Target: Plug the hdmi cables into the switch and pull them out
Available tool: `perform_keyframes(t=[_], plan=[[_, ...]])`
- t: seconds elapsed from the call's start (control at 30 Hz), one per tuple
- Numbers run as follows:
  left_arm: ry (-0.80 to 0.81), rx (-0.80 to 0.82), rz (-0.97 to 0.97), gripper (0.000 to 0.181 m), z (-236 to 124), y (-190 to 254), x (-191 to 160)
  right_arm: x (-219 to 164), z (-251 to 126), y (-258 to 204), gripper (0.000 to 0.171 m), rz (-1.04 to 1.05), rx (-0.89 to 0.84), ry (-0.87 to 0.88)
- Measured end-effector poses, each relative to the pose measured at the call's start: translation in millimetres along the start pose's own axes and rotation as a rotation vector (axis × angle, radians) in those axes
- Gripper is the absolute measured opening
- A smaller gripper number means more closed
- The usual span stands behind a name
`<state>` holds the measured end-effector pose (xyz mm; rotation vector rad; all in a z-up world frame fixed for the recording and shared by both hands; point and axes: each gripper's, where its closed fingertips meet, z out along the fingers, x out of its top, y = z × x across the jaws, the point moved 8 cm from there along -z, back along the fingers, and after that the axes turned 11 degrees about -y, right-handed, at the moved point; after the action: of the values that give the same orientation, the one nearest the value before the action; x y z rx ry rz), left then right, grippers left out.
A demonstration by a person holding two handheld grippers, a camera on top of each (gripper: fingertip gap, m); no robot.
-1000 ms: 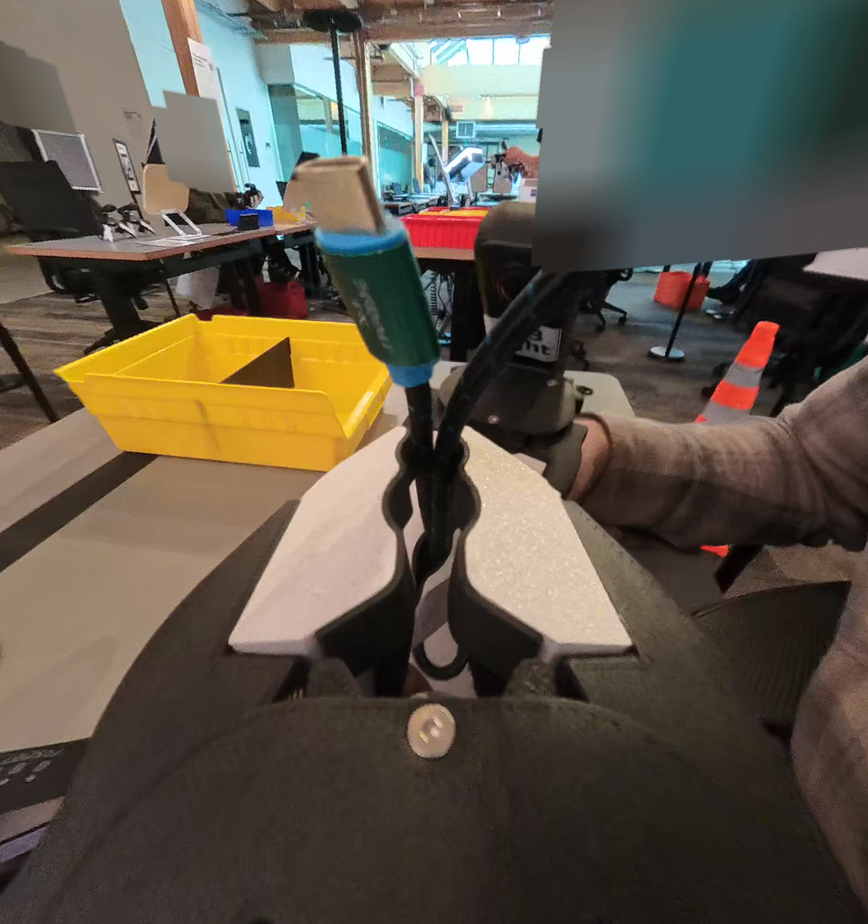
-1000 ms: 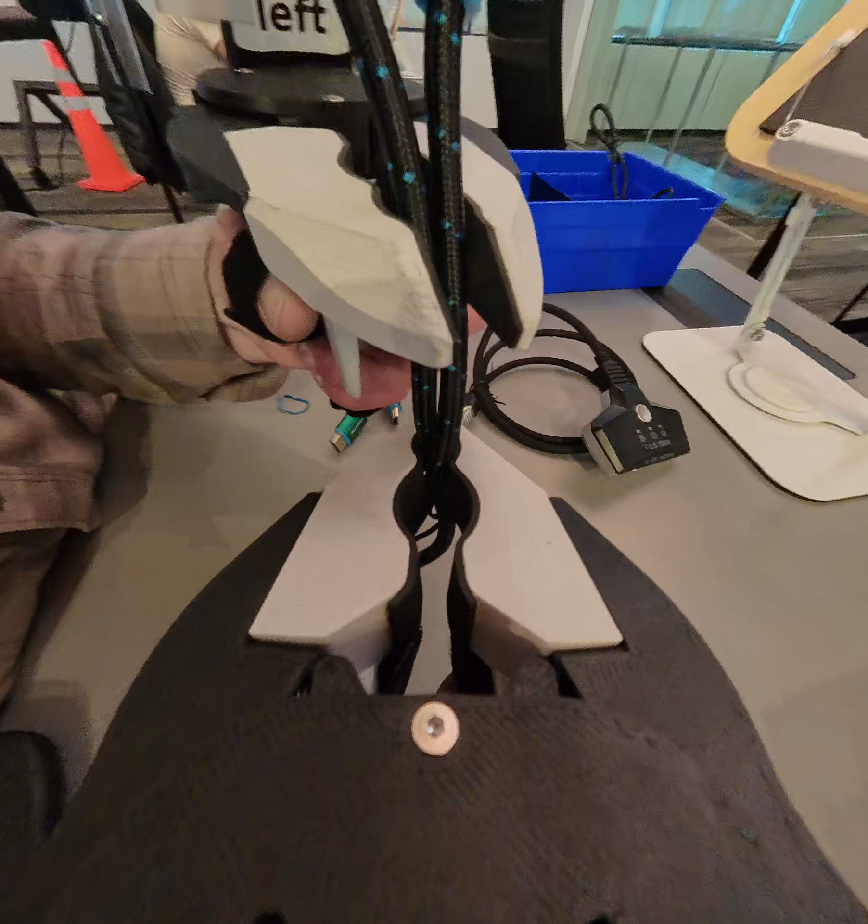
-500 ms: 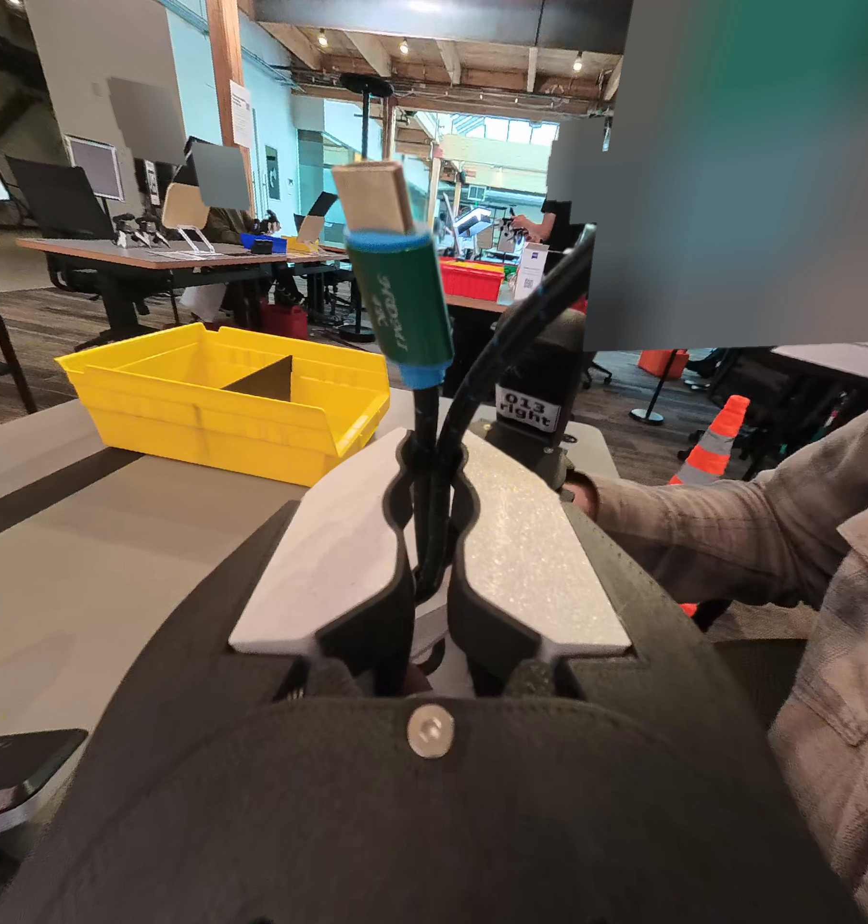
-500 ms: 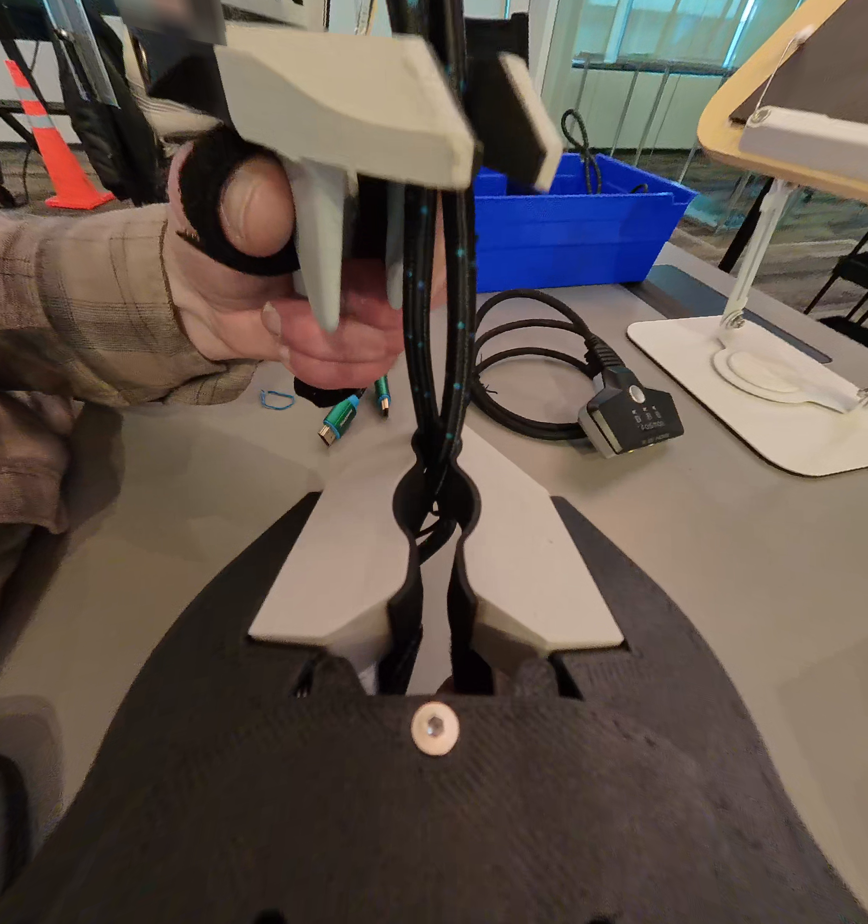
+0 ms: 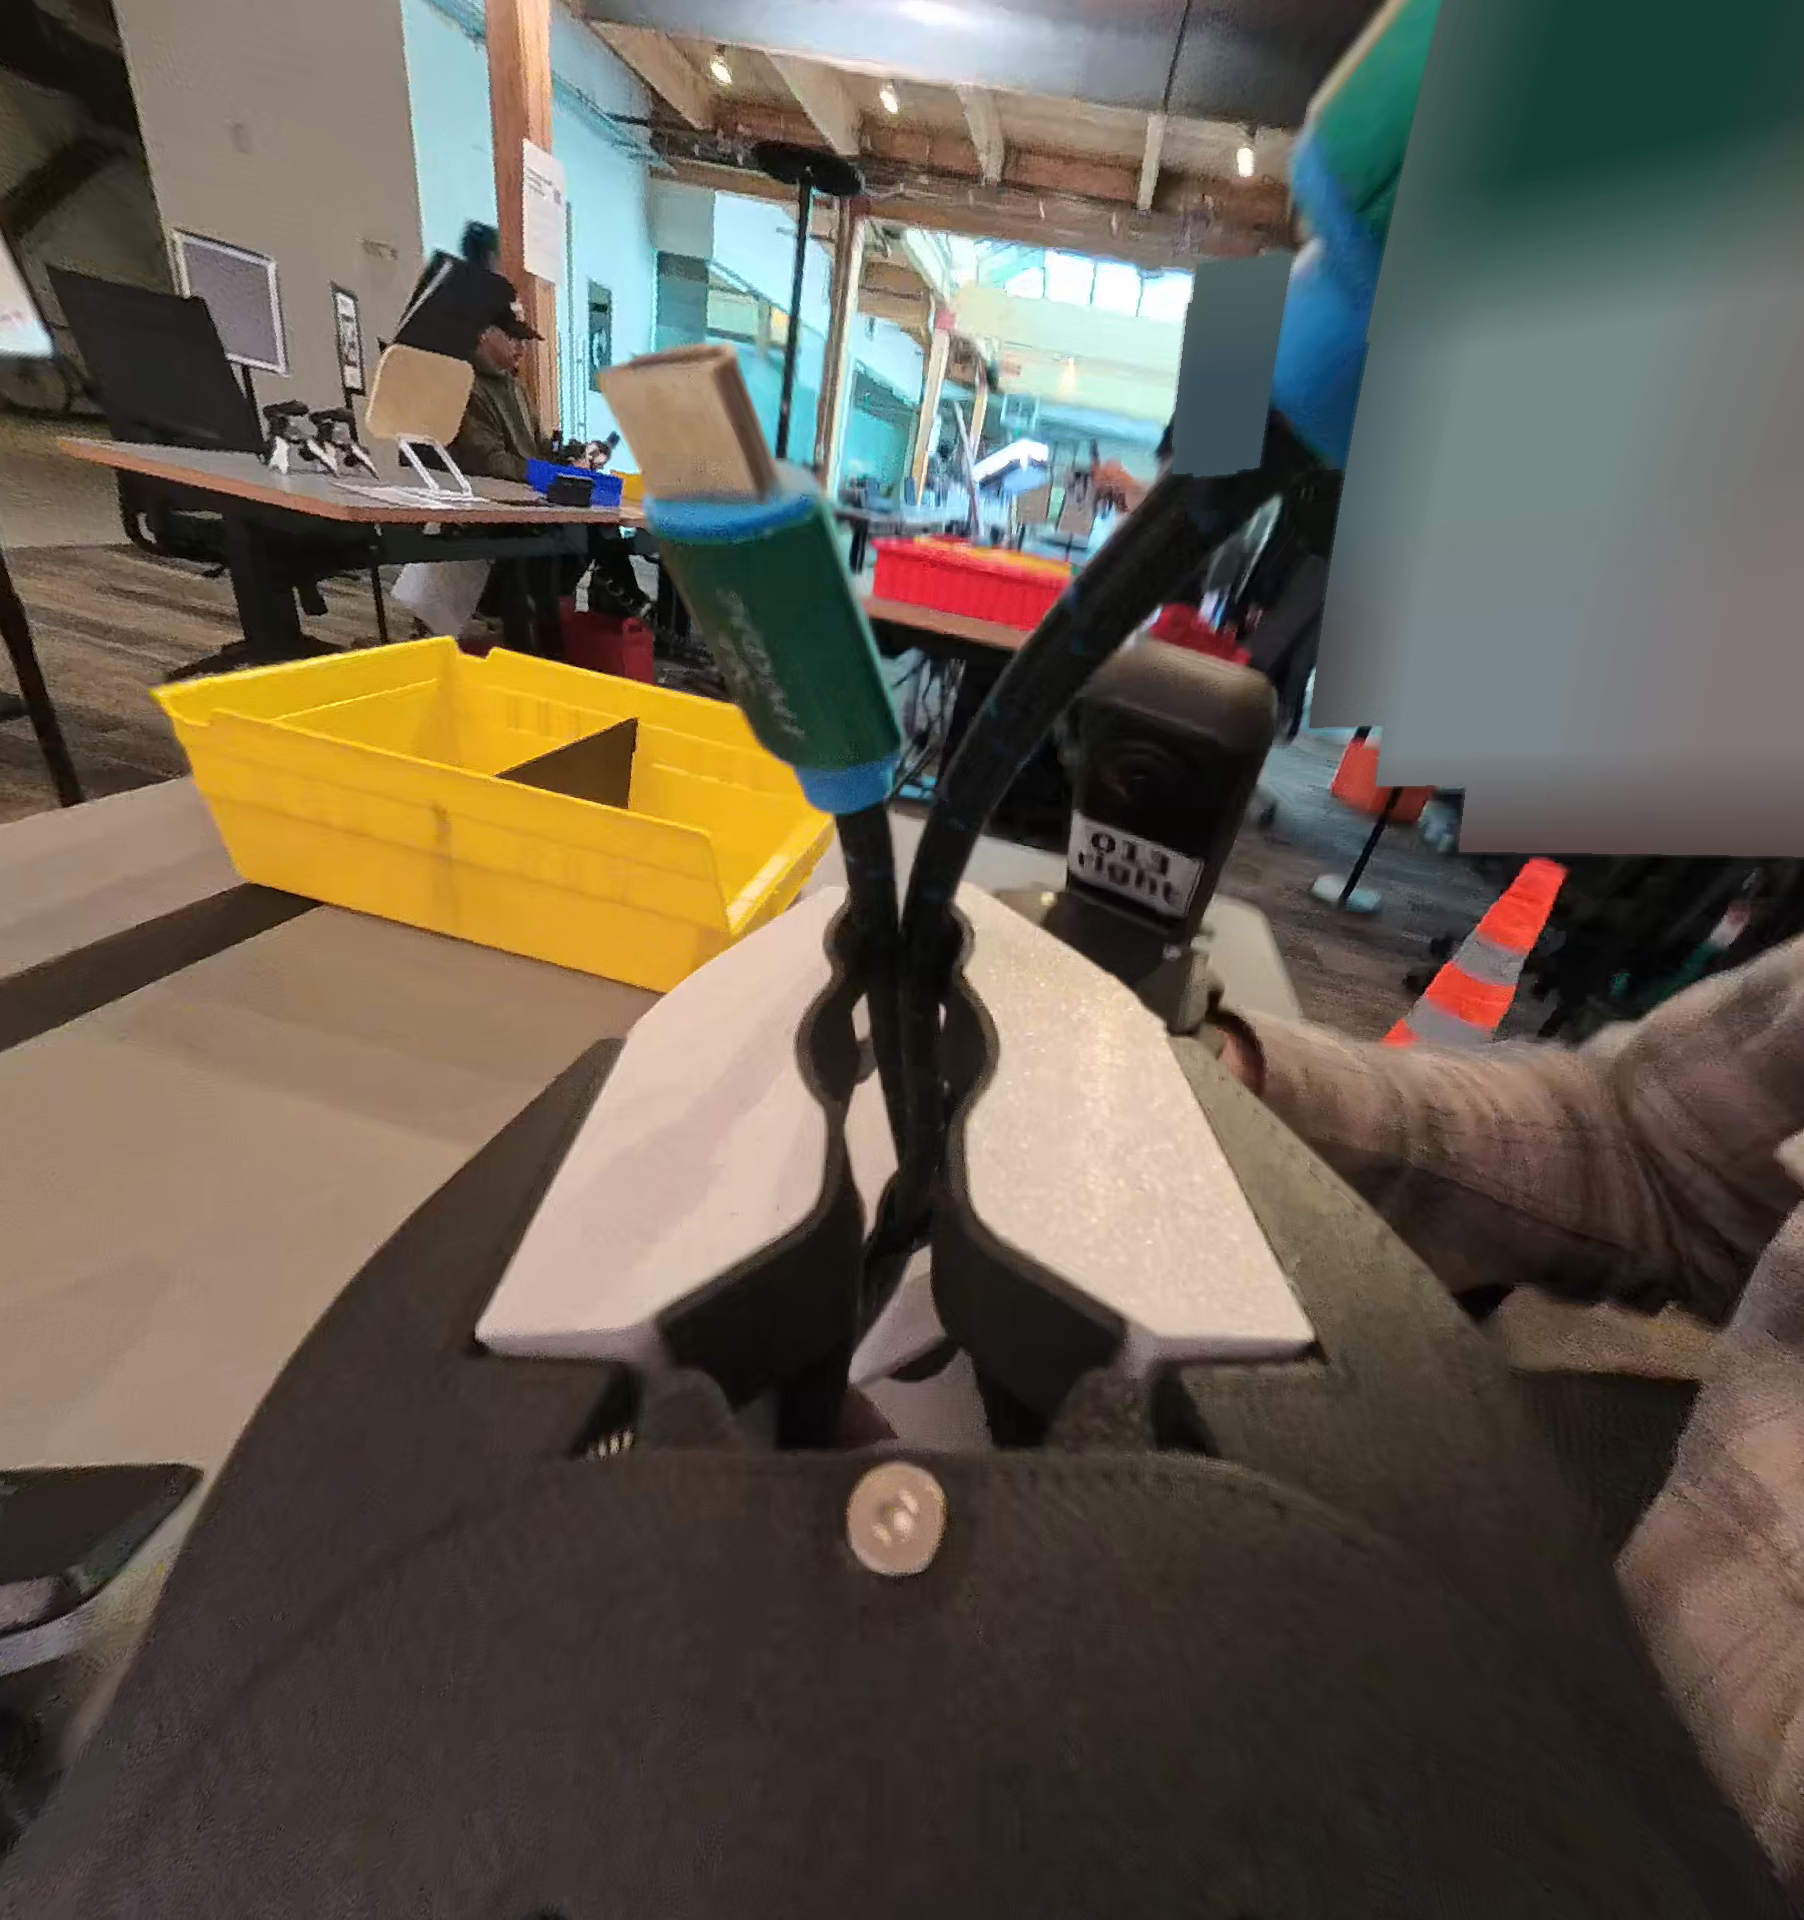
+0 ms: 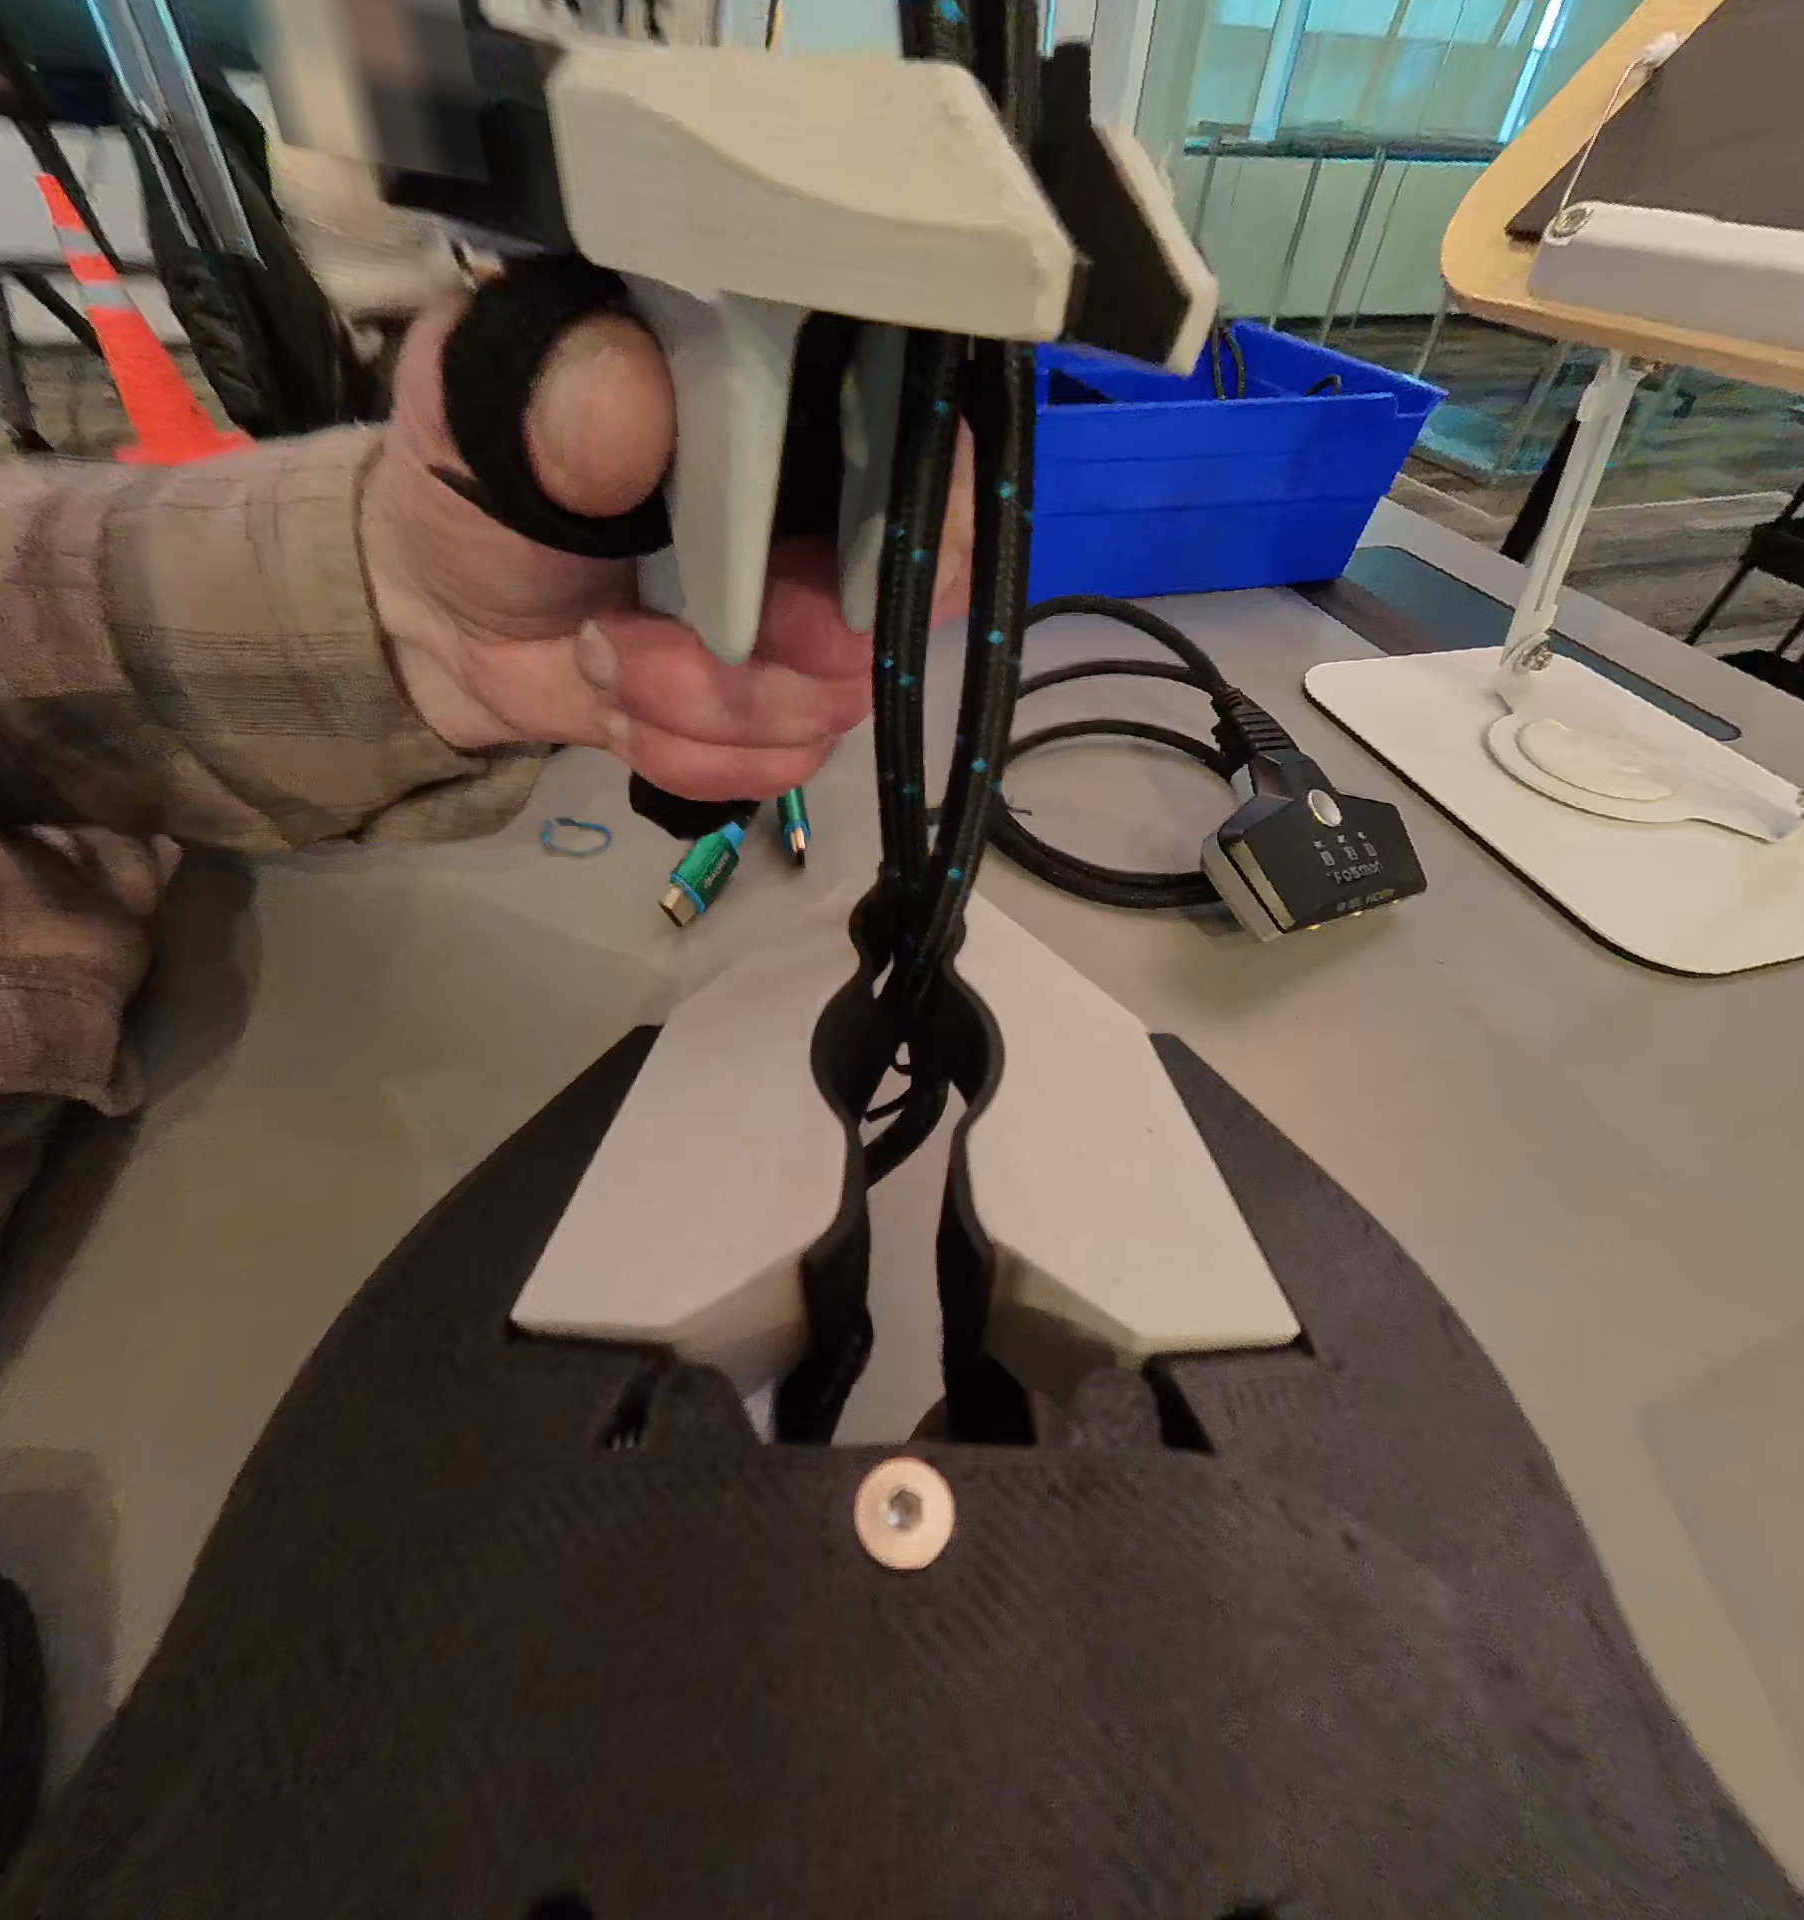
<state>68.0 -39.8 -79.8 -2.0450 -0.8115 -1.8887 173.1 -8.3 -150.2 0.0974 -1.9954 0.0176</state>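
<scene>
My left gripper [image 5: 898,920] is shut on two black braided HDMI cables [image 5: 913,1060]. One cable ends in a green plug [image 5: 773,613] with a gold connector, which sticks up and tilts left. The other cable [image 5: 1043,644] runs up to the right. My right gripper [image 6: 913,925] is shut on the same pair of cables [image 6: 929,644], lower down. In the right wrist view the left gripper [image 6: 991,239] hangs above, held by a hand [image 6: 565,623]. The black switch [image 6: 1313,862] lies on the grey table with its own coiled lead. Two loose green plugs [image 6: 706,873] lie near the hand.
A yellow bin [image 5: 482,800] stands on the table ahead of the left gripper. A blue bin [image 6: 1220,468] and a white stand [image 6: 1604,790] lie beyond the switch. A blue rubber band [image 6: 576,834] lies on the table. Orange cones [image 5: 1480,956] stand on the floor. There is about 10 cm between the tips of the two grippers. The black switch [image 6: 1313,862] is closer to my right gripper, around 15 cm from its tips; the left tips are 20 cm off. It turns up in the left wrist view [image 5: 12,1512] as well.
The left gripper has risen above the right one, drawing the cables up between them. The green plug has tilted further left. Both grippers stay shut.
</scene>
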Motion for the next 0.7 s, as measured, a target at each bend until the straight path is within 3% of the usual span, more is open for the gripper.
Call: perform_keyframes(t=[0.17,0.27,0.43,0.5,0.6,0.7], plan=[[0.004,0.021,-0.142,0.011,-3,-21,1,6,-15,14,0.040,0.092,0.042,0.011],[0.056,0.080,-0.219,0.011,-11,-28,6,3,-24,17,0.061,0.028,-0.114,-0.105],[0.147,0.096,-0.338,0.011,-23,-34,6,16,-40,8,0.061,-0.068,-0.384,-0.202],[0.158,0.047,-0.352,0.010,-21,-29,4,24,-41,2,0.064,-0.076,-0.413,-0.208],[0.166,-0.042,-0.272,0.010,-21,-19,7,33,-43,-4,0.064,-0.080,-0.391,-0.230],[0.178,-0.241,-0.132,0.010,-29,-2,13,32,-49,-13,0.060,-0.029,-0.194,-0.241]])
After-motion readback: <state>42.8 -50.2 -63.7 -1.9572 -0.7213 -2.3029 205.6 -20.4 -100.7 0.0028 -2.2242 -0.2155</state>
